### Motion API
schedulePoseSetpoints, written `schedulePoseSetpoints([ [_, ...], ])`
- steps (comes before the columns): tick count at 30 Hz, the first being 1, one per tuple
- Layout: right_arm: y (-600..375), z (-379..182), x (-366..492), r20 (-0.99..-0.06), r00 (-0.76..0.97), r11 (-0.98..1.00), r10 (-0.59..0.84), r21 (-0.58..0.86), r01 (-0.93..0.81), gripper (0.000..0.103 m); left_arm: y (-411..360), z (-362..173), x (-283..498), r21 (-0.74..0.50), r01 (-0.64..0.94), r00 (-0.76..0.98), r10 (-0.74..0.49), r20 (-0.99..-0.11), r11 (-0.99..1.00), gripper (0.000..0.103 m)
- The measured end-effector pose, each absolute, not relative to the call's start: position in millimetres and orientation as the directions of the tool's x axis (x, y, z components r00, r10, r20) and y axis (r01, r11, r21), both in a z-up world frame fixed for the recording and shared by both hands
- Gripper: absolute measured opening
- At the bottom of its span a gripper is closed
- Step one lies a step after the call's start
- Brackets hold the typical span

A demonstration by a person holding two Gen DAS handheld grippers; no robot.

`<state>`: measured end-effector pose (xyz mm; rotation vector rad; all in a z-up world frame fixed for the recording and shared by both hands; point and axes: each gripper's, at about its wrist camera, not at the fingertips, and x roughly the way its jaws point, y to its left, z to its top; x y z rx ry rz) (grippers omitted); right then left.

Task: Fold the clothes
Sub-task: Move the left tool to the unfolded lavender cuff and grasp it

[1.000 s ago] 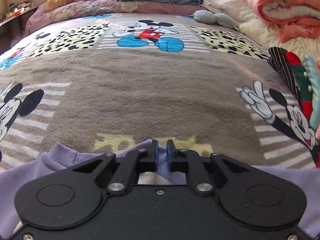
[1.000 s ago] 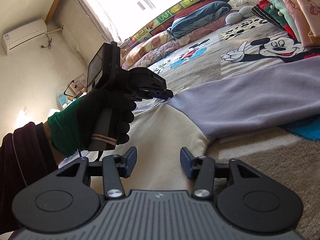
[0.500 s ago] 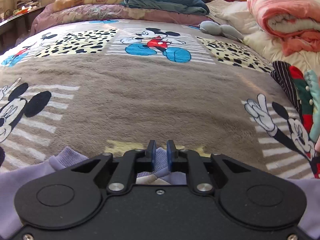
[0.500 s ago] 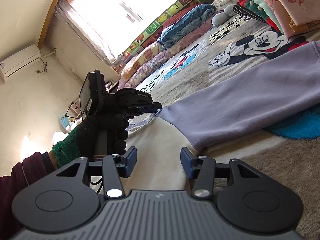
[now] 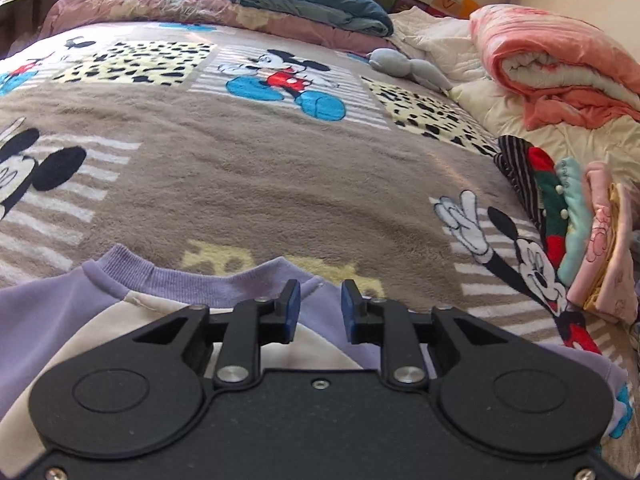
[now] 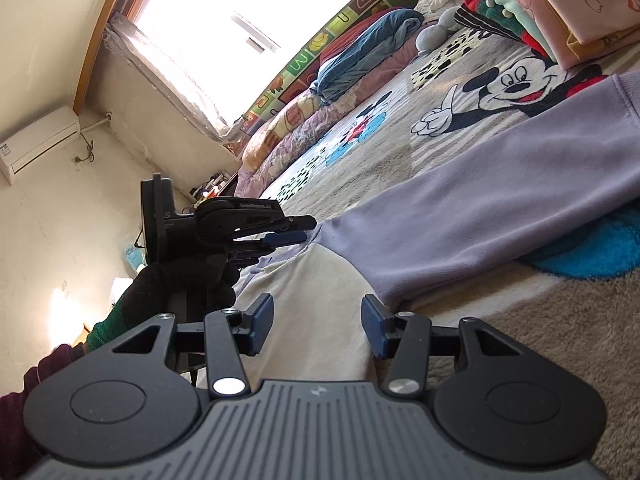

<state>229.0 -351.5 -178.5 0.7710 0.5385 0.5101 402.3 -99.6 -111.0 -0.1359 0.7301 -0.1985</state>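
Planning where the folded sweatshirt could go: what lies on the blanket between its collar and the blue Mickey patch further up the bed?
In the left wrist view, only bare brown blanket lies between the sweatshirt collar and the Mickey patch.

lavender and cream sweatshirt (image 5: 120, 304) on a taupe mickey-print blanket (image 5: 260, 184).

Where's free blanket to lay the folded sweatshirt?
Free: the brown stretch of blanket between the sweatshirt collar and the Mickey panel. Crowded: the right edge, with the folded clothes stack and pink quilt; the far end holds bedding.
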Motion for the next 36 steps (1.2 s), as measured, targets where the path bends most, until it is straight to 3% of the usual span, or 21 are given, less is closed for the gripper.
schedulePoseSetpoints([
  [2,-362,-182,230,-0.246,0.767,0.581,0.593,0.790,-0.195,0.050,-114,-98,388,-0.120,0.192,0.739,-0.224,-0.635,0.974,0.041],
  [5,-383,-185,227,-0.230,0.813,0.552,0.536,0.824,-0.131,0.050,-131,-84,363,-0.061,0.263,0.752,-0.245,-0.612,0.963,0.047],
  [12,-436,-187,208,-0.224,0.909,0.519,0.350,0.855,0.011,0.050,-162,-69,303,-0.076,0.408,0.716,-0.370,-0.592,0.910,0.048],
  [17,-488,-197,182,-0.238,0.962,0.472,0.134,0.869,0.149,0.056,-232,-81,255,0.155,0.588,0.688,-0.390,-0.612,0.794,0.048],
  [21,-521,-212,168,-0.250,0.967,0.393,0.048,0.895,0.212,0.054,-292,-102,225,0.341,0.671,0.690,-0.384,-0.614,0.659,0.048],
  [25,-539,-210,159,-0.258,0.966,0.425,-0.008,0.873,0.237,0.055,-339,-125,211,0.477,0.686,0.710,-0.361,-0.605,0.549,0.048],
  [29,-553,-214,156,-0.270,0.963,0.413,-0.016,0.875,0.252,0.055,-362,-126,214,0.489,0.693,0.710,-0.380,-0.593,0.531,0.048],
  [36,-568,-217,144,-0.254,0.966,0.364,-0.055,0.896,0.256,0.054,-406,-162,200,0.715,0.618,0.785,-0.303,-0.541,0.327,0.048],
])
